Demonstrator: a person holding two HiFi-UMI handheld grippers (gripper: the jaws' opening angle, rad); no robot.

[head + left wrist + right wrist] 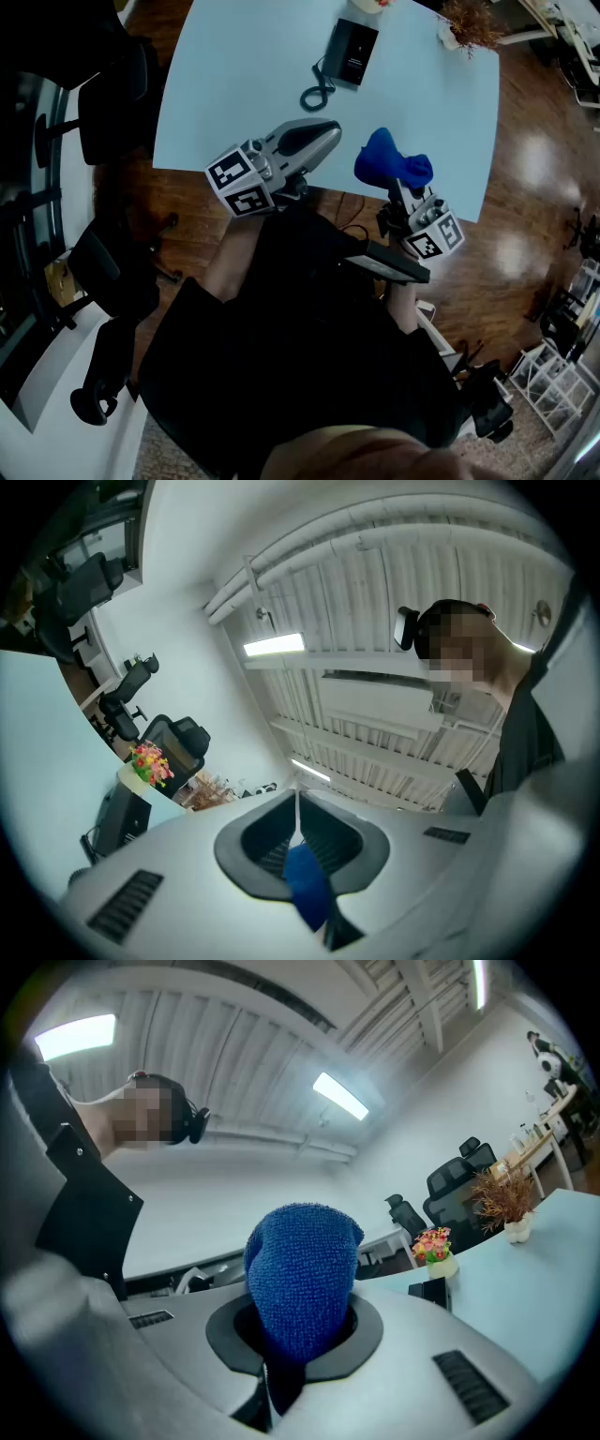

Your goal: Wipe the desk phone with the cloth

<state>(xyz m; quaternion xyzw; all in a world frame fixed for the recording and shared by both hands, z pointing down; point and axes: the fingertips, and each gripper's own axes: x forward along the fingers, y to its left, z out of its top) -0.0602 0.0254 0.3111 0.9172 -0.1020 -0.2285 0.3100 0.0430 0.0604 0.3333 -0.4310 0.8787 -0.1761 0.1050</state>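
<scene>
The black desk phone (352,52) lies at the far side of the pale blue table (234,84), its coiled cord (317,94) trailing toward me. My right gripper (400,186) is shut on the blue cloth (389,161), held over the table's near edge; the cloth (302,1279) bulges up out of the jaws (295,1335). My left gripper (328,136) hovers over the near part of the table, left of the cloth, shut with nothing held (298,822). A patch of blue shows low in its jaw gap. The phone (433,1290) appears small behind the cloth.
A pot of dried twigs (469,23) stands at the table's far right corner, and a small flower pot (433,1246) sits near the phone. Black office chairs (103,103) stand left of the table on the wooden floor (525,187). The person's dark clothing fills the near foreground.
</scene>
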